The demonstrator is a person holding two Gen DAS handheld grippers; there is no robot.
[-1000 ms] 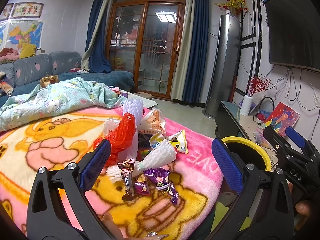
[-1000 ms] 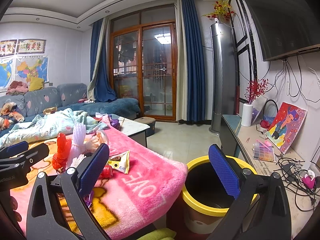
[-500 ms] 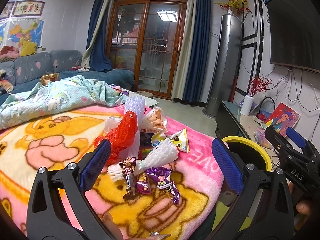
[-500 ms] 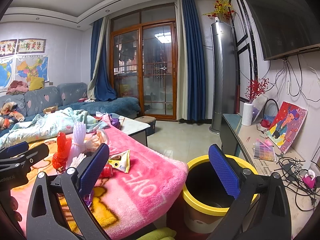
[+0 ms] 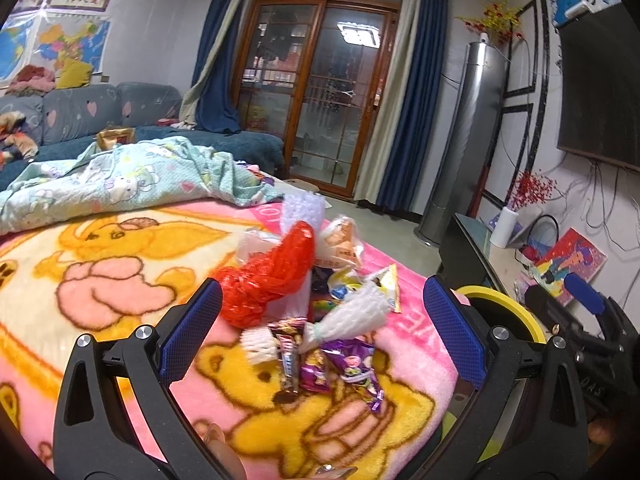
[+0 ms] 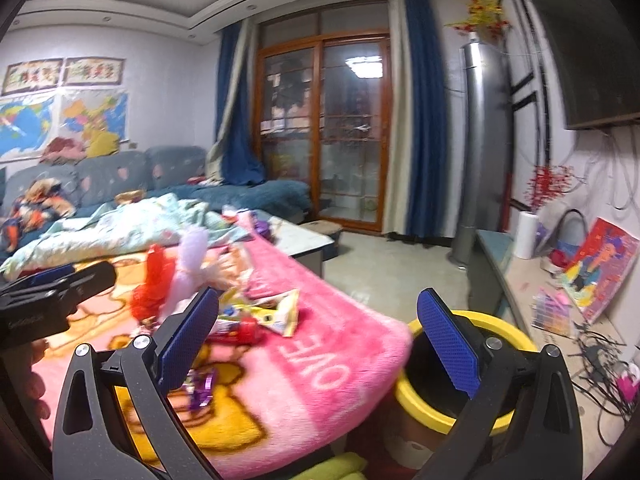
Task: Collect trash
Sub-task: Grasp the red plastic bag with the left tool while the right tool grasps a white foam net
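A heap of trash lies on the pink cartoon blanket (image 5: pixel 120 280): a red plastic bag (image 5: pixel 268 280), white foam fruit nets (image 5: pixel 348 316), purple candy wrappers (image 5: pixel 352 372), a brown bar wrapper (image 5: pixel 286 352) and a yellow snack packet (image 5: pixel 390 288). My left gripper (image 5: pixel 322 336) is open and empty, hovering just before the heap. My right gripper (image 6: pixel 318 340) is open and empty, between the blanket's edge and the yellow-rimmed bin (image 6: pixel 516 344). The red bag (image 6: pixel 154 284) and snack packet (image 6: pixel 284 312) also show in the right wrist view.
A light green quilt (image 5: pixel 132 180) is bunched at the blanket's far side, with a blue sofa (image 5: pixel 100 116) behind. A low TV stand (image 6: pixel 532 280) with cables, a painting and a white vase runs along the right wall. Bare floor lies toward the glass doors (image 6: pixel 352 140).
The left gripper has edged slightly forward toward the trash heap. The right gripper has swung left toward the blanket; its view is motion-blurred. Both stay open and empty.
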